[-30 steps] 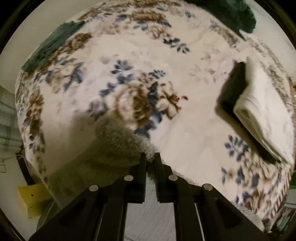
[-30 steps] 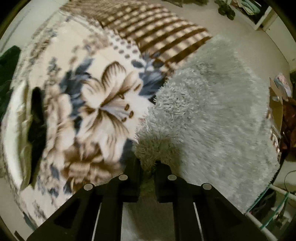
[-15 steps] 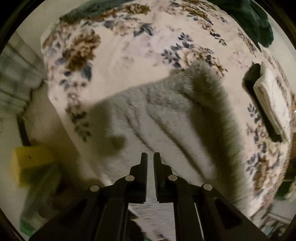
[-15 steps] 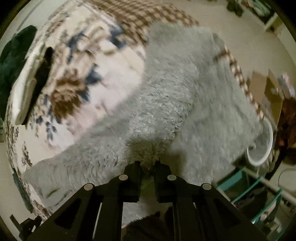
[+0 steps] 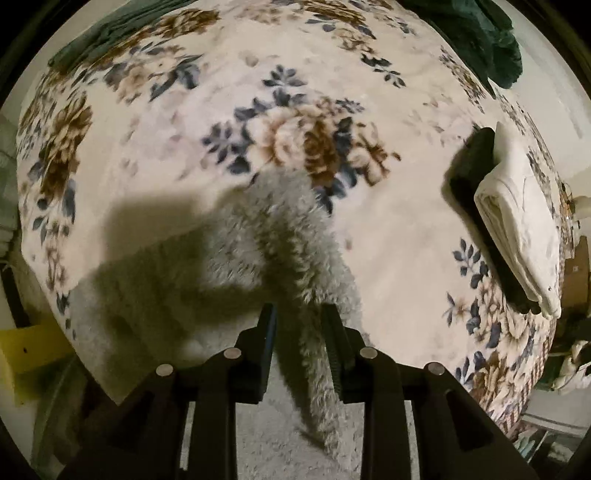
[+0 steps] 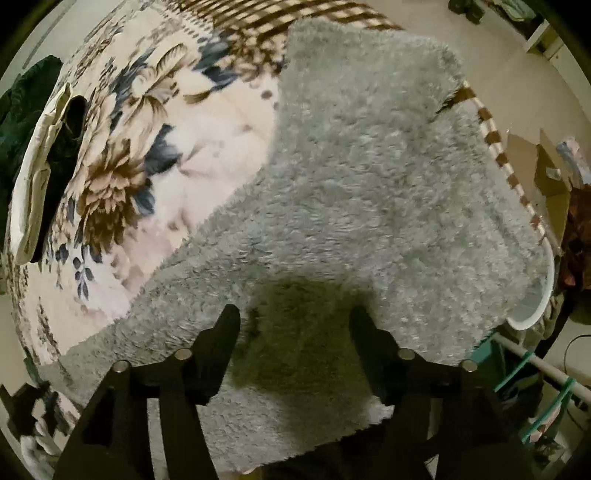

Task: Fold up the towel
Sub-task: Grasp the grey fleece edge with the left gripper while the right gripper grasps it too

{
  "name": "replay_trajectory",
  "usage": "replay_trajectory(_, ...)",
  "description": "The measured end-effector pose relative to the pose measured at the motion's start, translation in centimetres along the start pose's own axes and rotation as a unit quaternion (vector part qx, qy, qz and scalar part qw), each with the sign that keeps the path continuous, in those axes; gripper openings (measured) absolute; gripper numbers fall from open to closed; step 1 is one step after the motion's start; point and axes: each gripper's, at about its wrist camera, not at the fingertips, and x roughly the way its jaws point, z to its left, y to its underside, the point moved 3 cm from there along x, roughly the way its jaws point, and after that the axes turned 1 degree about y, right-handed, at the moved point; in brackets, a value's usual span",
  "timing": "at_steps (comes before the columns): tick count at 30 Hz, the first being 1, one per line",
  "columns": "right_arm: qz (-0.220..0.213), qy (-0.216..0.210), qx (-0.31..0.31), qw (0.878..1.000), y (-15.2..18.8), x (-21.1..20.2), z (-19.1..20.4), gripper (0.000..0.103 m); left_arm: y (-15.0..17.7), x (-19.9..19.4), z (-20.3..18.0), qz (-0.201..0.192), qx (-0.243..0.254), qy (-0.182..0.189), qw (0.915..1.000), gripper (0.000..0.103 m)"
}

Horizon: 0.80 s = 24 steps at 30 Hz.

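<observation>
Grey towel (image 6: 369, 192) lies on the bed, spread over a floral blanket (image 5: 229, 110), one side reaching the blanket's checked border in the right wrist view. Right gripper (image 6: 293, 317) hovers over the towel w/ jaws wide apart, nothing held; its shadow falls on the pile between the fingers. Left gripper (image 5: 298, 317) has jaws partly open, a raised ridge of towel (image 5: 280, 236) running up between them; the ridge seems to brush the right finger, but the pic is blurred there, so contact can't be confirmed. No firm pinch shows. A folded white cloth (image 5: 517, 221) sits on a dark item near the blanket's right edge in the left wrist view, well apart from the towel. A dark green cloth (image 5: 480, 33) lies at the far corner. A yellow object (image 5: 29, 347) shows low at left, off the bed.
</observation>
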Motion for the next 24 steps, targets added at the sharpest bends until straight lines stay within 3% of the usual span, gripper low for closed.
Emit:
replay_trajectory(2, 0.004, 0.001, 0.019, 1.000, 0.0, 0.2, -0.5, 0.066, -0.2, 1.5, -0.2, 0.021, -0.005, -0.011, 0.9997, 0.024)
replay_trajectory(4, 0.009, -0.004, 0.037, 0.999, 0.0, 0.3, -0.9, 0.066, -0.2, 1.8, -0.3, 0.033, -0.015, 0.004, 0.9993, 0.024)
replay_trajectory(7, 0.003, -0.013, 0.051, 0.999, -0.3, 0.0, -0.9, 0.072, 0.1, -1.1, -0.2, -0.007, -0.021, 0.041, 0.9989, 0.025)
replay_trajectory(10, -0.015, -0.003, 0.040, 0.999, -1.1, -0.4, -0.5, 0.079, -0.3, -1.0, -0.2, -0.023, -0.019, 0.043, 0.9986, 0.044)
replay_trajectory(15, -0.013, 0.001, 0.042, 0.999, -2.4, 0.4, 0.2, 0.081, -1.0, 4.5, -0.6, 0.036, -0.012, 0.025, 0.9990, 0.044)
replay_trajectory(17, -0.023, 0.010, 0.039, 0.999, -3.0, 0.2, 0.3, 0.081, -0.8, 5.7, -0.4, 0.037, -0.009, 0.018, 0.9991, 0.036)
replay_trajectory(18, -0.027, 0.011, 0.039, 0.999, -3.2, 0.0, 0.3, 0.081, -0.6, 5.6, -0.3, 0.025, -0.006, 0.022, 0.9994, 0.016)
replay_trajectory(24, -0.053, 0.032, 0.025, 0.998, -5.9, -0.2, 0.8, 0.081, 0.1, 2.1, 1.6, -0.019, -0.001, 0.046, 0.9988, 0.009)
